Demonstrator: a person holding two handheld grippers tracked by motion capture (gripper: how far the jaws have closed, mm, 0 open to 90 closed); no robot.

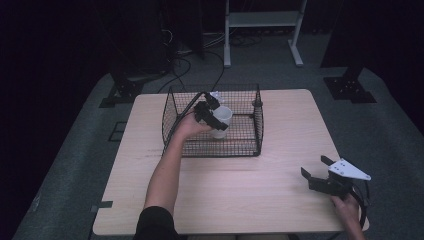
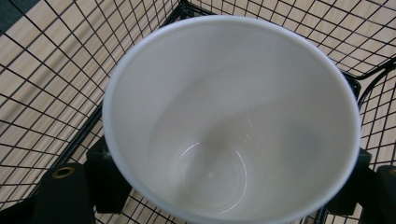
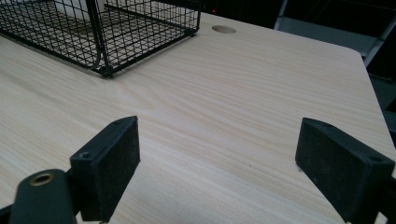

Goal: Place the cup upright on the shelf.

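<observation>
- We hold the white cup (image 1: 221, 120) upper centre of the high view, inside the wire basket (image 1: 212, 148), our left gripper (image 1: 212, 117) pinching it by its sides.
- In the left gripper view the cup (image 2: 224, 116) looks smooth, glossy and round, tapering to a small base; we judge it slippery, so a loosened squeeze could let it drop and tip onto the mesh.
- The black jaws sit against opposite sides of the wall near the rim; pulling back before they spread could, we think, drag the cup over.
- The basket (image 2: 42, 88) is thin black wire in a square grid, with upright walls; a jaw or the cup's base could snag on a wire, and the light frame might slide across the table (image 1: 240, 200).
- The table is pale wood-grain laminate, flat and matte.
- Lower right of the high view, our right gripper (image 1: 314, 167) rests with jaws spread wide over bare tabletop, well apart from the basket.
</observation>
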